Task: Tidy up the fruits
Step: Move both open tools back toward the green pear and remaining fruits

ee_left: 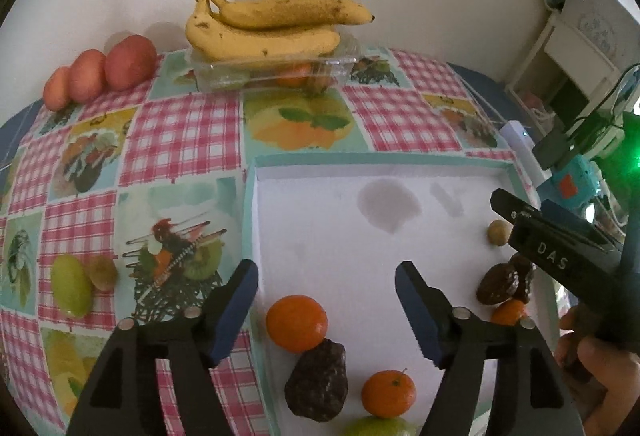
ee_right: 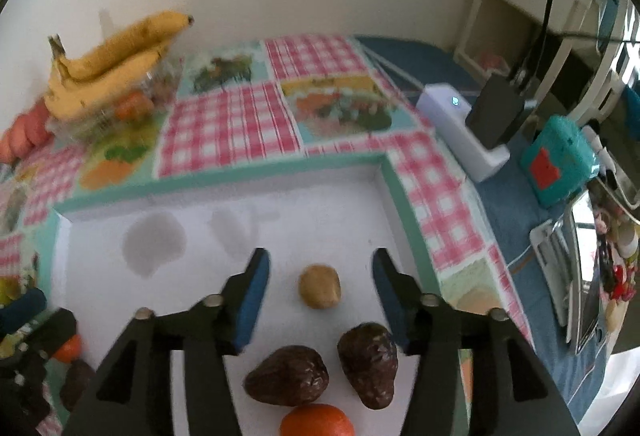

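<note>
- The left gripper is built of black plastic arms, and its two fingers are faced with blue pads.
- Silver round screws are set at the arm joints.
- The right gripper is made alike; white letters "DAS" are printed on its side.
- Bare skin is shown on the right hand.

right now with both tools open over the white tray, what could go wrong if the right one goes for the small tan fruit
1. The small tan fruit is round and lies loose between the open right tool fingers; closing off-centre could roll it away across the tray.
2. Two dark wrinkled fruits lie right behind it under the tool, so lowering could nudge or squash them.
3. The left tool is open over the same tray beside the tangerine; the two tools could collide.
</note>
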`<action>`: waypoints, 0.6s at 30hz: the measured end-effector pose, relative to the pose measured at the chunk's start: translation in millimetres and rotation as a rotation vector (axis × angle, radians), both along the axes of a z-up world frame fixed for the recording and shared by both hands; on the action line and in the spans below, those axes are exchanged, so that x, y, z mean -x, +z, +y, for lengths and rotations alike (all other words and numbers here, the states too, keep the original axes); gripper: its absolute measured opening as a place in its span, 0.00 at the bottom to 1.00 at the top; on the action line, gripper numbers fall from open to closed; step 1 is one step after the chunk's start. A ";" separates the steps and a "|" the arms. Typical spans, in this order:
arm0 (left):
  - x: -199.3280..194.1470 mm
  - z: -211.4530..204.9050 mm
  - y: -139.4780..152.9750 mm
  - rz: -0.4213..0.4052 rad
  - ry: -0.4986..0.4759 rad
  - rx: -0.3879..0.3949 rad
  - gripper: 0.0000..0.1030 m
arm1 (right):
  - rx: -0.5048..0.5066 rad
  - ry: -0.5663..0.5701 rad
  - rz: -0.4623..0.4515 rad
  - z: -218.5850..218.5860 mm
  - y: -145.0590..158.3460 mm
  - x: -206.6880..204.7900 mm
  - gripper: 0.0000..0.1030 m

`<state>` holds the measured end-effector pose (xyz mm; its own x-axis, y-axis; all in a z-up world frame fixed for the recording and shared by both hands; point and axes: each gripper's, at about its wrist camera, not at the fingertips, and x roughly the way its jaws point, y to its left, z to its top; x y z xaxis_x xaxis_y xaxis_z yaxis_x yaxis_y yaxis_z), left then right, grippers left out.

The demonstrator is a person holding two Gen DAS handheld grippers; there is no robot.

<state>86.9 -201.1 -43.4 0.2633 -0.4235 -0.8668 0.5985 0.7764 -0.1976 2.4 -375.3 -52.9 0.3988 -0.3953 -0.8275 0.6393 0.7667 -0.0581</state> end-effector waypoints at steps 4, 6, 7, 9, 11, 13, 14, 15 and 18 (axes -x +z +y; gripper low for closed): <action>1.6 2.0 9.1 -0.033 0.017 -0.032 0.89 | 0.022 0.009 -0.036 2.4 16.2 0.3 0.82; 1.3 6.2 11.1 -0.045 0.038 -0.047 0.99 | 0.029 0.013 -0.044 3.9 20.7 0.7 0.83; 0.2 9.7 12.6 -0.052 0.057 -0.054 1.00 | 0.031 0.012 -0.045 4.2 22.0 1.5 0.85; -2.8 15.9 14.6 -0.061 0.086 -0.064 1.00 | 0.035 0.007 -0.045 3.9 23.0 3.1 0.92; -7.7 26.4 19.0 -0.075 0.130 -0.074 1.00 | 0.040 0.005 -0.048 3.7 23.4 3.4 0.93; -12.8 37.7 25.7 -0.096 0.176 -0.066 1.00 | 0.043 0.003 -0.054 4.1 24.5 4.6 0.93; -16.1 44.0 27.4 -0.094 0.201 -0.069 1.00 | 0.046 0.002 -0.058 4.9 25.3 5.5 0.93; -19.6 51.0 28.5 -0.088 0.228 -0.078 1.00 | 0.049 0.007 -0.062 6.0 25.5 5.8 0.93; -30.4 73.8 30.0 -0.087 0.287 -0.121 1.00 | 0.035 0.038 -0.051 10.4 20.6 2.9 0.93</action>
